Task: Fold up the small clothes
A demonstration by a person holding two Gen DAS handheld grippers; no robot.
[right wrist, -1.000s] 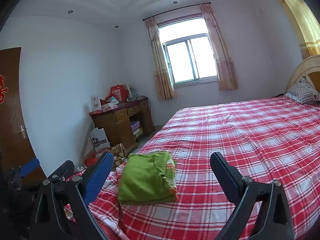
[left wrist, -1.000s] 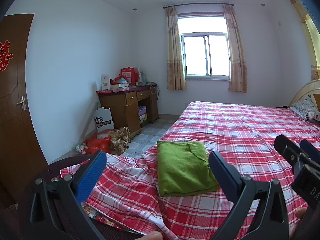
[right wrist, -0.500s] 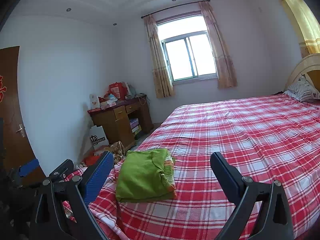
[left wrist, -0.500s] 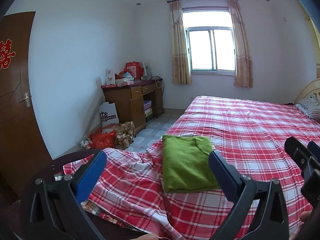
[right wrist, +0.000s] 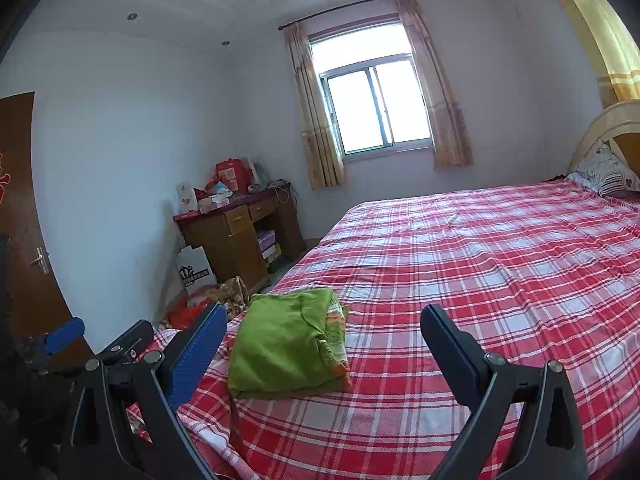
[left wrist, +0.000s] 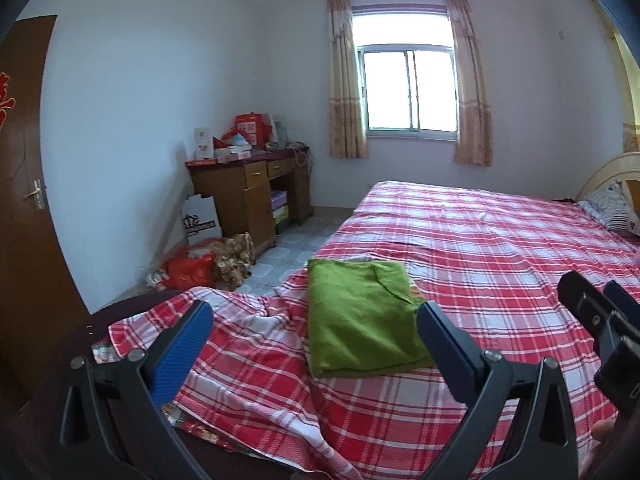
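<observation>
A green garment lies folded into a neat rectangle near the corner of the red plaid bed. In the right wrist view the green garment shows orange and white layers along its right edge. My left gripper is open and empty, held back from the garment and above the bed's near edge. My right gripper is open and empty, also held back from the garment. The right gripper's fingers show at the right edge of the left wrist view.
A wooden desk piled with boxes stands by the far wall under a curtained window. Bags lie on the floor beside it. A brown door is at left. A pillow lies at the headboard.
Both grippers have drawn back and risen slightly from the folded garment, which has stayed in place. Both stay open and empty.
</observation>
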